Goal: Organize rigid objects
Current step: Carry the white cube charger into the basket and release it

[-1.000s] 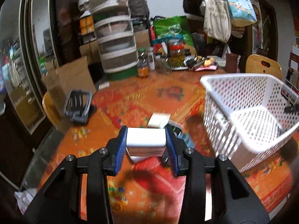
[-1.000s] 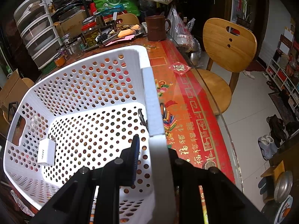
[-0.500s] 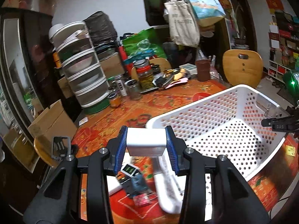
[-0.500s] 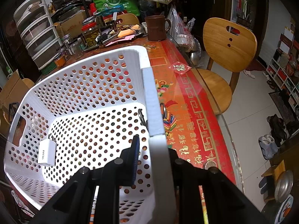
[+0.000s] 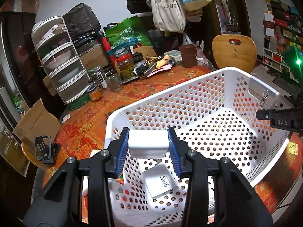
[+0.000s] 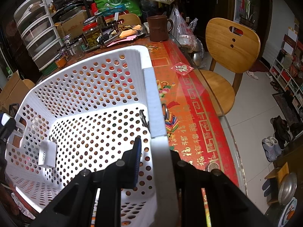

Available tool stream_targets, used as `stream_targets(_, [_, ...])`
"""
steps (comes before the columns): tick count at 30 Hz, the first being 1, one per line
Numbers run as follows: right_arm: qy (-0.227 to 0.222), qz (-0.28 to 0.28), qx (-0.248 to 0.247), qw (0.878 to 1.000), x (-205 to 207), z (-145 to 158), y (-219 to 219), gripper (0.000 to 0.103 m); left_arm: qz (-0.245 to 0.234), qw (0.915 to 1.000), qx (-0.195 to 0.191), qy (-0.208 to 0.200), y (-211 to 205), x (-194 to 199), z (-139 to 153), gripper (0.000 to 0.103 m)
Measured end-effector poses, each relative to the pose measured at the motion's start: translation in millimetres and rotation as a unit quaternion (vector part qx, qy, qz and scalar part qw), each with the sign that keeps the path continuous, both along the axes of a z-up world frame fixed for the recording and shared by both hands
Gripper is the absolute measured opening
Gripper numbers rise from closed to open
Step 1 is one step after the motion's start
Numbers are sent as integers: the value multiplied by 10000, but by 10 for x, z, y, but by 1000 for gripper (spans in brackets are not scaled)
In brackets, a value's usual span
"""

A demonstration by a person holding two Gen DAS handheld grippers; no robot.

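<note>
My left gripper (image 5: 148, 139) is shut on a white rectangular block (image 5: 147, 147), its blue pads pressing on both ends. It hovers just inside the near rim of the white perforated basket (image 5: 191, 87). Below it, on the basket floor, lies a white charger marked 90W (image 5: 160, 181), which also shows in the right wrist view (image 6: 47, 154). My right gripper (image 6: 157, 157) is shut on the basket's right rim (image 6: 149, 87), with one blue pad (image 6: 137, 155) inside the wall and the other finger hidden behind it. In the left wrist view it appears at the basket's far right side (image 5: 280, 119).
The basket stands on a red and orange patterned tablecloth (image 6: 191, 113). Behind it are jars (image 5: 126, 66), a brown mug (image 5: 187, 55) and a stack of clear drawers (image 5: 62, 64). A metal clip (image 5: 264, 98) hangs on the basket rim. A wooden chair (image 6: 231, 43) stands by the table's edge.
My left gripper has carried the white block to the right, from above the tablecloth to over the basket, where the 90W charger now shows beneath it. The right gripper has not moved.
</note>
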State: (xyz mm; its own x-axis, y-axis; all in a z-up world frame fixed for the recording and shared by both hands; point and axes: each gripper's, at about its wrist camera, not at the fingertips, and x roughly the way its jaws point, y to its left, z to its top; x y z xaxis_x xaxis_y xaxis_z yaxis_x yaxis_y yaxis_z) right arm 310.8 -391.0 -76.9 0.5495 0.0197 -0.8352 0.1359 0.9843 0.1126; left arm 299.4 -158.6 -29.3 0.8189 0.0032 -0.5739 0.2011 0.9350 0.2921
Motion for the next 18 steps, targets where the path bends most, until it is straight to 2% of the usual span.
stream_targets(8, [2,2,-3,10000,-2,0,3,18,-37,9998,130,133,-48,74,-178,38])
stream_targets(9, [0,1,2,10000,-2,0,0,18,-37,9998,176,87,-50,65,-180,41])
stream_targets(11, [0,-3,-1,10000,-2,0,2,18,11,9996,265,-64,-43,25,-152,64])
stream_targets(12, [1,-1,0,10000,-2,0,0,18,18,9996,254,-144,-27,-7,-122,85])
stream_targets(13, [1,0,0,10000,-2,-1,0,18,-3,9995,162,-277,29,-73,-66,98])
stream_targets(16, [7,7,7,10000,-8,-2,6,18,73,9986,-224,-481,292,-257,119,100])
stream_targets(18, [18,11,13,10000,-11,-4,10,18,340,9959,-595,-588,648,-392,226,103])
